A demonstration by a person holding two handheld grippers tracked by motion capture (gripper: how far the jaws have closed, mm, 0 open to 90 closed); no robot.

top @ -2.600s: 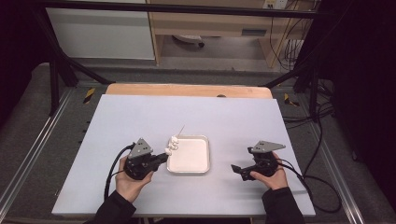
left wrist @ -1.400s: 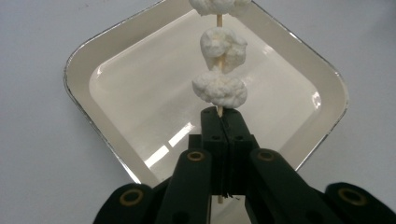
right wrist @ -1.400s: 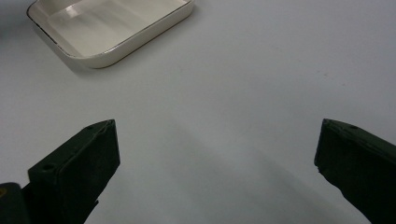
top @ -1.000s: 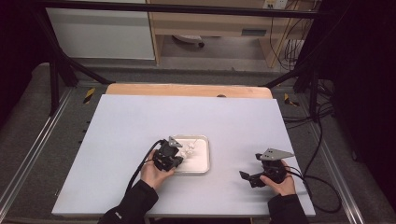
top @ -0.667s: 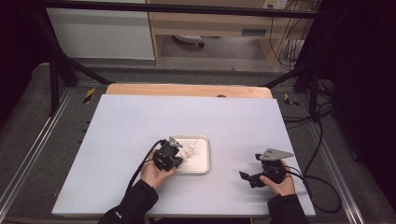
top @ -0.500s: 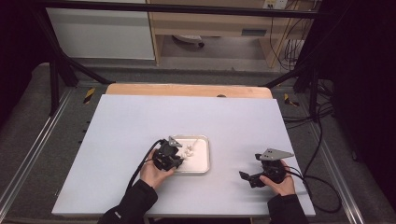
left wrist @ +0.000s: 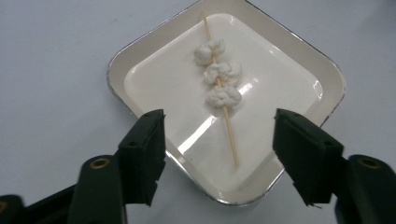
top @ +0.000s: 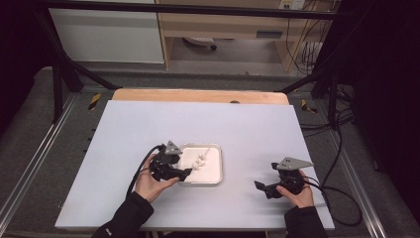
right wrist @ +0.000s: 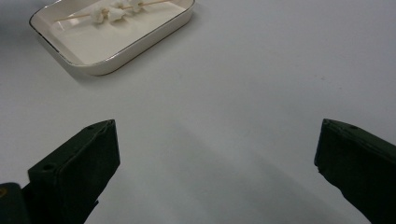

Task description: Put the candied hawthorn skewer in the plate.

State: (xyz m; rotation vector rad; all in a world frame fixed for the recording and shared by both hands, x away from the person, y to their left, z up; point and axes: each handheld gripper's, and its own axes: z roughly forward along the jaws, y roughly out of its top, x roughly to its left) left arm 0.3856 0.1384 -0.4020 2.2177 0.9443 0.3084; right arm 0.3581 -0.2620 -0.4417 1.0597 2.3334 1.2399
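Here, in the lower middle of the high view, a cream tray is sitting on the pale table, and a wooden skewer with three white lumps threaded on it is lying inside the tray. The left gripper is hovering at the tray's left edge, held in the person's left hand, which is coming in from the bottom left of the frame.

In the left gripper view, the tray is showing as a diamond in the middle of the frame, with the skewer running from top centre down toward the lower middle and the lumps sitting along its upper half. The left gripper is standing released, its two black jaws spread on either side of the skewer's lower end and touching nothing.

At the lower right of the high view, the right gripper is resting near the table surface in the right hand, well apart from the tray. In the right gripper view, its jaws are gaping wide over bare table, gripping nothing, while the tray with the skewer is lying in the upper left of the frame.
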